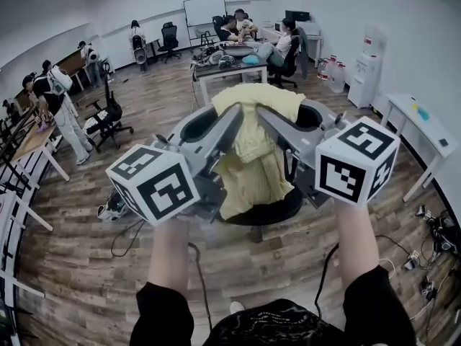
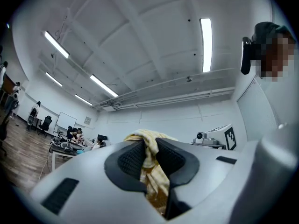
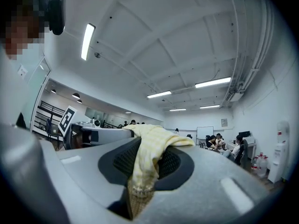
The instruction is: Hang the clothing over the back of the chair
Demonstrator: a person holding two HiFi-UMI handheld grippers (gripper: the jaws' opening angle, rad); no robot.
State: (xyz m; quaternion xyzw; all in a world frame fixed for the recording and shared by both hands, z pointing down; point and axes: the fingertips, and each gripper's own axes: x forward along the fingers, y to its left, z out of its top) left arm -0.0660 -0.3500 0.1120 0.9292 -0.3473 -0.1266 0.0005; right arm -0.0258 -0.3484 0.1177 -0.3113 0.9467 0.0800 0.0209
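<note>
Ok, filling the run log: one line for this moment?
left tongs: shut on garment | right tongs: shut on garment | garment: held up above chair | hang: not yet

A: What was the room like?
B: Wood-plank floor (image 1: 72, 280), white walls (image 1: 418, 13) — a whiteboard (image 1: 204, 9) at the far end, a water dispenser (image 1: 364, 67) at the right, strip lights (image 2: 205, 43) overhead.

The pale yellow clothing (image 1: 252, 153) hung bunched and lifted, pinched at its top on both sides, above the black chair (image 1: 272, 211).
</note>
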